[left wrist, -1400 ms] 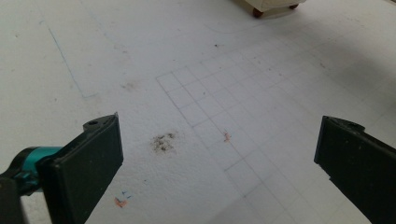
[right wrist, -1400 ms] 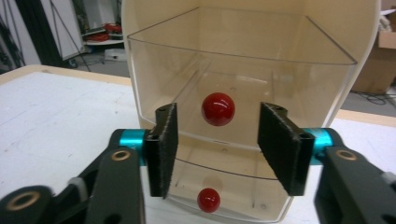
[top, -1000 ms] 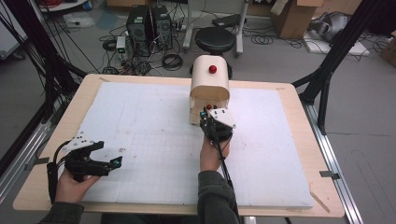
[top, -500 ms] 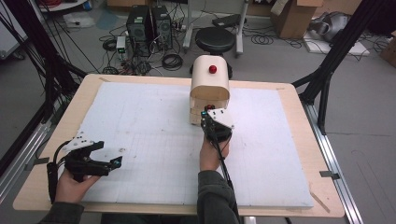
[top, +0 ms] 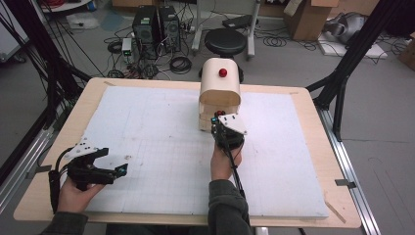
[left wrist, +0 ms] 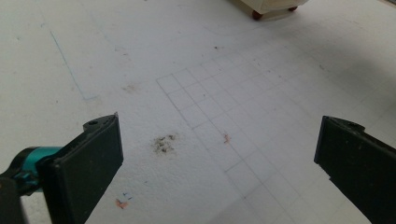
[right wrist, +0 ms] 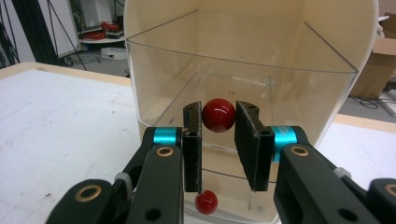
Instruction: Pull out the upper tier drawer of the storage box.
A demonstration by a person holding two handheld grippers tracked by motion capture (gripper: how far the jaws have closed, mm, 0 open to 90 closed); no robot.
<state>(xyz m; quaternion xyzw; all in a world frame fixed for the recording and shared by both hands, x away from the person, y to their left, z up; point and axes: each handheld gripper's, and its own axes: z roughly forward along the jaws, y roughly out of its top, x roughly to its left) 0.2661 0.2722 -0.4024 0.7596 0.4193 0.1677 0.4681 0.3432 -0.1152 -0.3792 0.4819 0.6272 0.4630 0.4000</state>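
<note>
Red knob (right wrist: 218, 115) pinched by right gripper (right wrist: 219, 126); left gripper (left wrist: 219, 154) gapes over bare white board (top: 161, 122)

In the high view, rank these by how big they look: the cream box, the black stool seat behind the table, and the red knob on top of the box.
1. Cream box, largest.
2. Black stool seat, smaller, though it stands farther from the camera, so its true size is unsure.
3. Red knob, by far the smallest.

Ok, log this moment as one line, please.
right gripper: shut on red knob of cream box | left gripper: open, idle over white mat
</note>
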